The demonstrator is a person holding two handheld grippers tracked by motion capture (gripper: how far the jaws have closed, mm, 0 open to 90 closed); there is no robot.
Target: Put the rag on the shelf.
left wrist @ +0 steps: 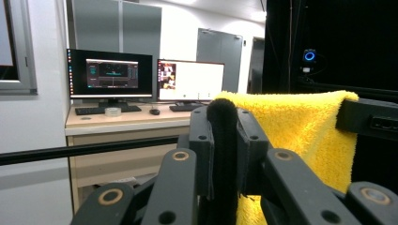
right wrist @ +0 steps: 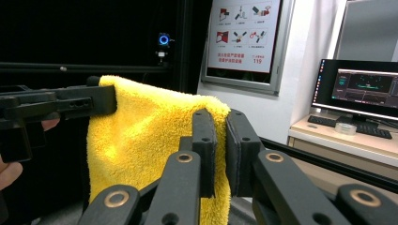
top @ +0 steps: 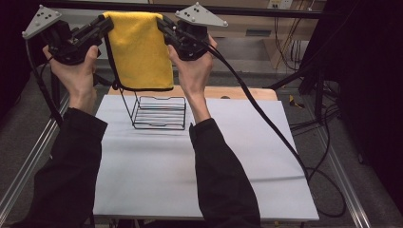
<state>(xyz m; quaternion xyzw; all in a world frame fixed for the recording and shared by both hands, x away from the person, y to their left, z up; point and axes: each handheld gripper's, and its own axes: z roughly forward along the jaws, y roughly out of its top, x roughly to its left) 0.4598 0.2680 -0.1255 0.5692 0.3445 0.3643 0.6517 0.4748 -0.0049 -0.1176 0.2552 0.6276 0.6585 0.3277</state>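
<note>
A yellow towel [top: 141,50] with a dark edge hangs stretched in the air between both grippers, above a black wire rack [top: 159,113] on the white table [top: 142,171]. My left gripper [top: 108,20] is shut on the towel's top left corner, and in the left gripper view its jaws [left wrist: 222,117] pinch the dark hem with the yellow towel [left wrist: 305,126] spreading to the right. My right gripper [top: 161,21] is shut on the top right corner; in the right gripper view its jaws [right wrist: 219,126] clamp the towel [right wrist: 141,140], and the left gripper [right wrist: 101,99] shows at the far corner.
The wire rack stands near the table's far edge, just under the towel's lower hem. A wooden board [top: 256,93] lies behind the white sheet. Cables [top: 266,123] trail over the table's right side. Desks with monitors [left wrist: 110,75] stand beyond the table.
</note>
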